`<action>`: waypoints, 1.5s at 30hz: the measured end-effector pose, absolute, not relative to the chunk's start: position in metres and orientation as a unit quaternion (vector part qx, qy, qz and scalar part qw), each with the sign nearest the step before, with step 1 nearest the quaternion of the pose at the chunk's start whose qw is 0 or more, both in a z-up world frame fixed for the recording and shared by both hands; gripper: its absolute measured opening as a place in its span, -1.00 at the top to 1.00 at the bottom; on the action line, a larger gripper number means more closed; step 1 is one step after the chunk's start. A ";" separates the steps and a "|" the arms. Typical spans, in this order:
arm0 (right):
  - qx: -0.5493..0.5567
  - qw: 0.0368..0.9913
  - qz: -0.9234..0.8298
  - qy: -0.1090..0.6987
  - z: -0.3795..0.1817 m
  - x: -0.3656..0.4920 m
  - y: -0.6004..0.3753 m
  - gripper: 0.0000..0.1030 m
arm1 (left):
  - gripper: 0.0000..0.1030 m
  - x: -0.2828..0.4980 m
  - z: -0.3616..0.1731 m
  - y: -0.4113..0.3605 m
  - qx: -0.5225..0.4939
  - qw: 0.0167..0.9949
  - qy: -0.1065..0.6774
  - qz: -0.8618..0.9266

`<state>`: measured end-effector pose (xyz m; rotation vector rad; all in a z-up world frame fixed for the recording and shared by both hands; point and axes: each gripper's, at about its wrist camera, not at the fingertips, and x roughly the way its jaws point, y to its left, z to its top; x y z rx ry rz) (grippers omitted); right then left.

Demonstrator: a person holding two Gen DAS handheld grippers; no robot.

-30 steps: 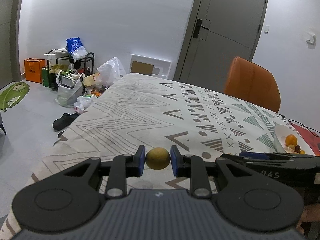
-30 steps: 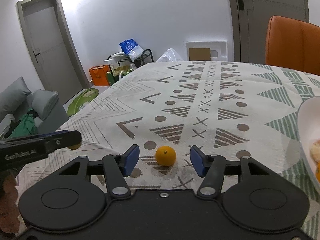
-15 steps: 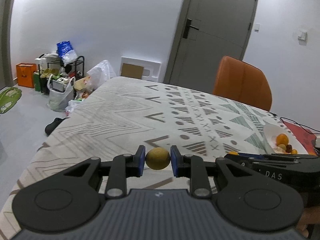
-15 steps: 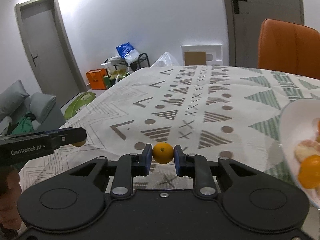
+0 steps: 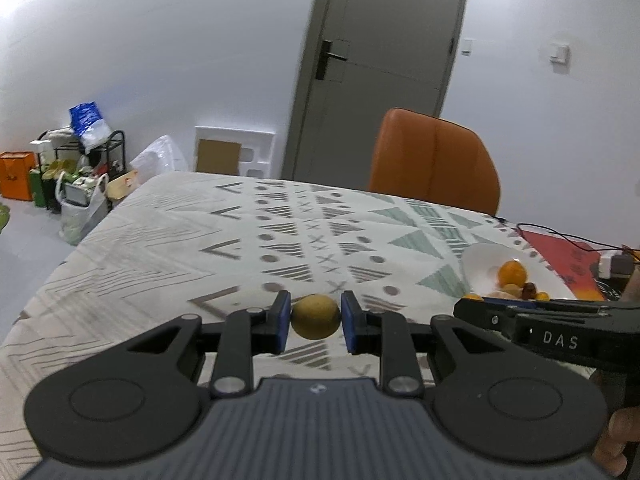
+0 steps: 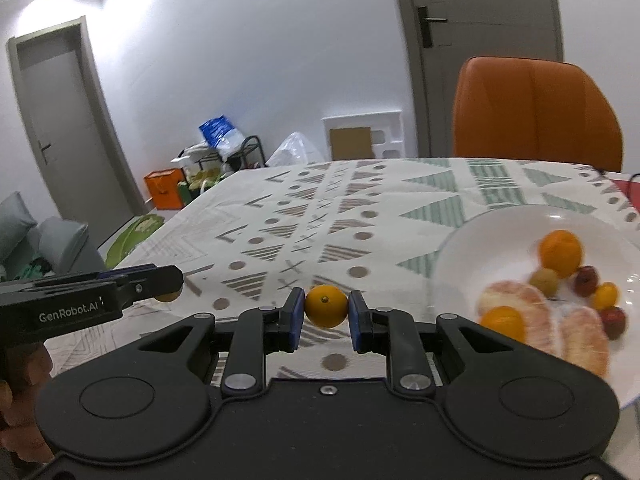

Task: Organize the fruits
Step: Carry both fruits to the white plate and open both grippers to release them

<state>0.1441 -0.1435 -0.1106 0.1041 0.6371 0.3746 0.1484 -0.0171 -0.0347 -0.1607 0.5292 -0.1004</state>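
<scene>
Fruit is in both of your grippers at once: the left gripper (image 5: 315, 322) has its jaws closed on a dull yellow-green fruit (image 5: 315, 316), and the right gripper (image 6: 326, 311) has its jaws closed on a small orange (image 6: 326, 305), each ball pinched across its middle between the blue pads and carried clear above the patterned tablecloth (image 6: 360, 208). The white plate (image 6: 500, 232) lies to your right, already holding an orange, peeled segments and several small red and yellow fruits, so these 2 probably belong there. Bring the right one in first, since it is just beside the rim, and aim for the bare near-left part of the plate, not the pile. Lower until the orange is close to the surface before you ease the jaws apart; a round fruit dropped from height will likely roll off the shallow rim. Keep the left gripper back until the right is clear, because the 2 tools sit near each other.
</scene>
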 end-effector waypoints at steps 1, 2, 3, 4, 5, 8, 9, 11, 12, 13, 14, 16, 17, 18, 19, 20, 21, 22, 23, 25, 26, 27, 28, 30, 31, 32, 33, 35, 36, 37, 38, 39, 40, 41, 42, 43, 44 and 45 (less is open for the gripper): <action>0.053 0.933 0.178 0.309 -0.110 0.143 -0.148 0.58 | 0.51 0.149 -0.034 -0.021 -0.078 0.961 0.260 -0.053; 0.054 0.934 0.174 0.308 -0.109 0.142 -0.153 0.58 | 0.51 0.150 -0.033 -0.024 -0.077 0.961 0.260 -0.056; 0.055 0.935 0.171 0.307 -0.108 0.141 -0.157 0.58 | 0.51 0.151 -0.033 -0.028 -0.076 0.961 0.260 -0.059; 0.057 0.936 0.167 0.305 -0.108 0.140 -0.162 0.58 | 0.51 0.152 -0.033 -0.032 -0.075 0.961 0.260 -0.063; 0.059 0.937 0.164 0.303 -0.107 0.139 -0.166 0.58 | 0.51 0.152 -0.033 -0.036 -0.074 0.961 0.260 -0.065; 0.063 0.940 0.154 0.299 -0.106 0.136 -0.176 0.58 | 0.51 0.154 -0.031 -0.049 -0.069 0.960 0.260 -0.074; 0.065 0.940 0.152 0.297 -0.106 0.135 -0.180 0.58 | 0.51 0.154 -0.030 -0.052 -0.068 0.960 0.259 -0.077; 0.068 0.942 0.146 0.294 -0.104 0.133 -0.188 0.58 | 0.51 0.155 -0.029 -0.059 -0.064 0.961 0.257 -0.082; 0.070 0.943 0.143 0.292 -0.104 0.132 -0.192 0.58 | 0.51 0.155 -0.029 -0.062 -0.063 0.961 0.257 -0.084; 0.073 0.944 0.139 0.291 -0.103 0.132 -0.196 0.58 | 0.51 0.156 -0.028 -0.066 -0.061 0.961 0.256 -0.086; 0.075 0.944 0.137 0.290 -0.103 0.132 -0.200 0.58 | 0.51 0.156 -0.028 -0.069 -0.060 0.961 0.256 -0.089; 0.079 0.946 0.130 0.288 -0.103 0.130 -0.209 0.58 | 0.51 0.157 -0.027 -0.076 -0.056 0.961 0.255 -0.093; 0.081 0.946 0.127 0.287 -0.103 0.129 -0.212 0.58 | 0.51 0.158 -0.026 -0.079 -0.054 0.961 0.255 -0.096; 0.082 0.946 0.124 0.287 -0.103 0.129 -0.215 0.58 | 0.51 0.158 -0.026 -0.081 -0.053 0.961 0.255 -0.098; 0.084 0.947 0.120 0.286 -0.104 0.127 -0.219 0.58 | 0.51 0.159 -0.026 -0.083 -0.052 0.960 0.255 -0.100; 0.086 0.947 0.117 0.285 -0.104 0.126 -0.222 0.58 | 0.51 0.160 -0.026 -0.086 -0.051 0.960 0.255 -0.101; 0.089 0.948 0.114 0.285 -0.104 0.125 -0.225 0.58 | 0.51 0.160 -0.026 -0.089 -0.049 0.960 0.255 -0.103; 0.091 0.948 0.112 0.285 -0.105 0.124 -0.228 0.58 | 0.51 0.161 -0.026 -0.091 -0.048 0.960 0.256 -0.105; 0.093 0.948 0.109 0.284 -0.105 0.124 -0.232 0.58 | 0.51 0.161 -0.026 -0.093 -0.047 0.960 0.256 -0.107; 0.097 0.948 0.103 0.284 -0.106 0.123 -0.239 0.58 | 0.51 0.162 -0.026 -0.099 -0.043 0.959 0.256 -0.110; 0.098 0.949 0.101 0.283 -0.107 0.122 -0.242 0.58 | 0.51 0.163 -0.026 -0.102 -0.041 0.959 0.256 -0.112; 0.100 0.949 0.098 0.283 -0.108 0.121 -0.245 0.58 | 0.51 0.164 -0.026 -0.105 -0.040 0.959 0.256 -0.114; 0.102 0.949 0.094 0.283 -0.108 0.121 -0.249 0.58 | 0.51 0.166 -0.026 -0.108 -0.038 0.959 0.257 -0.115; 0.105 0.949 0.088 0.283 -0.109 0.121 -0.255 0.58 | 0.51 0.168 -0.026 -0.113 -0.036 0.958 0.257 -0.118; 0.106 0.949 0.084 0.283 -0.110 0.121 -0.259 0.58 | 0.51 0.169 -0.026 -0.116 -0.035 0.958 0.257 -0.120; 0.107 0.950 0.081 0.283 -0.110 0.121 -0.262 0.58 | 0.51 0.170 -0.026 -0.119 -0.034 0.958 0.257 -0.122; 0.109 0.950 0.077 0.283 -0.110 0.120 -0.266 0.58 | 0.51 0.171 -0.026 -0.121 -0.033 0.958 0.257 -0.124; 0.112 0.950 0.071 0.283 -0.112 0.120 -0.273 0.58 | 0.51 0.174 -0.026 -0.127 -0.031 0.957 0.257 -0.128; 0.113 0.950 0.068 0.284 -0.112 0.120 -0.275 0.58 | 0.51 0.175 -0.026 -0.130 -0.030 0.957 0.257 -0.130; 0.114 0.950 0.065 0.284 -0.113 0.120 -0.278 0.58 | 0.51 0.176 -0.027 -0.133 -0.028 0.957 0.258 -0.132; 0.116 0.950 0.062 0.285 -0.114 0.120 -0.281 0.58 | 0.51 0.177 -0.028 -0.136 -0.027 0.956 0.259 -0.133; 0.118 0.949 0.059 0.285 -0.115 0.120 -0.284 0.58 | 0.51 0.179 -0.028 -0.139 -0.026 0.956 0.259 -0.135; 0.120 0.949 0.056 0.286 -0.116 0.120 -0.287 0.58 | 0.51 0.180 -0.028 -0.142 -0.024 0.956 0.260 -0.137; 0.122 0.949 0.054 0.286 -0.117 0.120 -0.289 0.58 | 0.51 0.182 -0.029 -0.144 -0.023 0.955 0.261 -0.138; 0.123 0.948 0.053 0.287 -0.118 0.120 -0.291 0.58 | 0.51 0.183 -0.029 -0.145 -0.022 0.955 0.261 -0.139; 0.125 0.948 0.052 0.288 -0.119 0.121 -0.293 0.58 | 0.51 0.184 -0.030 -0.147 -0.021 0.955 0.262 -0.141; 0.127 0.948 0.051 0.288 -0.119 0.122 -0.294 0.58 | 0.51 0.186 -0.030 -0.149 -0.020 0.954 0.262 -0.141; 0.127 0.948 0.051 0.289 -0.120 0.122 -0.295 0.58 | 0.51 0.187 -0.030 -0.150 -0.020 0.954 0.263 -0.142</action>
